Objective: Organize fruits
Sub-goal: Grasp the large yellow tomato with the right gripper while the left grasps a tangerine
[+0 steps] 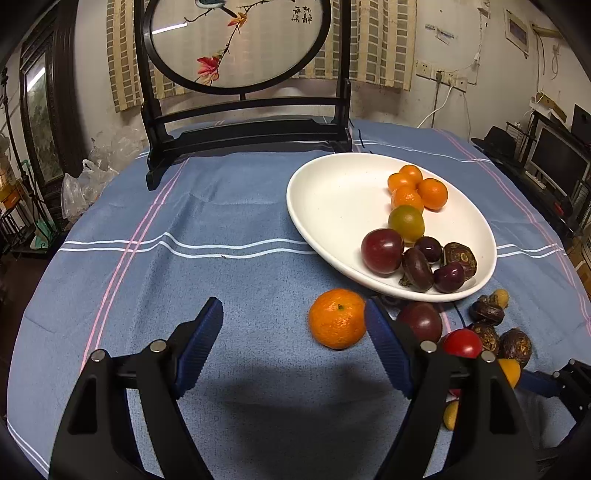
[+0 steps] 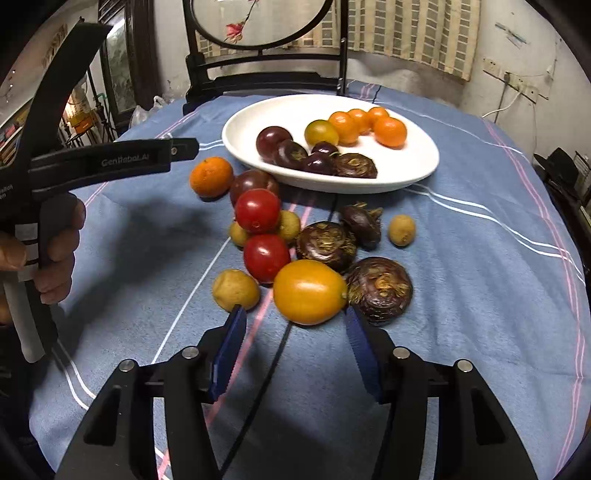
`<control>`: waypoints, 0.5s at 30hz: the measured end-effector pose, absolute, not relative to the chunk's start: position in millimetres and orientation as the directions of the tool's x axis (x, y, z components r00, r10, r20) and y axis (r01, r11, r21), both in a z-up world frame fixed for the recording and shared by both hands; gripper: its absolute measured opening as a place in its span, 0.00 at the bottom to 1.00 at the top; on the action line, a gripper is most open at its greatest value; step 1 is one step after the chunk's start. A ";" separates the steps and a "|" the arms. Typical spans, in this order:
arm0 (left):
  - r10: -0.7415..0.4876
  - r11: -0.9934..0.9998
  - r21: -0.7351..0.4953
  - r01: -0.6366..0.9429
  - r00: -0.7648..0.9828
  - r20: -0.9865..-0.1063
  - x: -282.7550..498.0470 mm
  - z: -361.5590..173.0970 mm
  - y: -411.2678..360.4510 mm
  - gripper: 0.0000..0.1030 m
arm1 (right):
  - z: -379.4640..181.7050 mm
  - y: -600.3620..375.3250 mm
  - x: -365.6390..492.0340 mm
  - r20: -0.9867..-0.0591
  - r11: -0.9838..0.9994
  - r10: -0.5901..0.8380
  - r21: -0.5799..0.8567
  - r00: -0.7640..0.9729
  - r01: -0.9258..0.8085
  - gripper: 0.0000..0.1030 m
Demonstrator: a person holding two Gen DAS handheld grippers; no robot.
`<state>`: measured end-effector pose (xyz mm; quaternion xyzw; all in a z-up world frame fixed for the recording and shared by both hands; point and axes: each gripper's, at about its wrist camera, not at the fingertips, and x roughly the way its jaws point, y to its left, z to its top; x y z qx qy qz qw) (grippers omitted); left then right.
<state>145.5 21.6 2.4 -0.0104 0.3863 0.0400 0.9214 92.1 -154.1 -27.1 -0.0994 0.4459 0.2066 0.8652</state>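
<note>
About half the fruit had been gathered on the white plate [image 2: 406,177]. Just before it, a mandarin [image 1: 338,319], tomatoes [image 2: 258,210] and water chestnuts [image 2: 327,243] were left. Both the left gripper [image 1: 293,325] and right gripper [image 2: 295,334] were held open, nothing gripped.

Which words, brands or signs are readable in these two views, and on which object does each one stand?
"GenRobot.AI": raised letters on the left gripper, seen side-on.
Chinese characters on the round screen: too small to read.
White print near the hand: cut off, unreadable.
</note>
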 end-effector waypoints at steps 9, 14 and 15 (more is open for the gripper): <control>0.071 0.997 0.023 -0.080 0.687 -0.723 148.4 -2.1 21.5 0.74 | -31.0 -153.7 114.7 -0.822 0.905 0.278 0.051 0.497 -0.423 0.39; 0.074 0.996 0.028 -0.079 0.677 -0.732 150.5 -6.1 21.7 0.74 | -29.4 -163.6 112.0 -0.803 0.903 0.325 0.107 0.499 -0.415 0.39; 0.078 0.996 0.035 -0.076 0.675 -0.734 151.0 -7.5 20.3 0.74 | -28.9 -166.0 111.2 -0.798 0.902 0.337 0.121 0.499 -0.415 0.39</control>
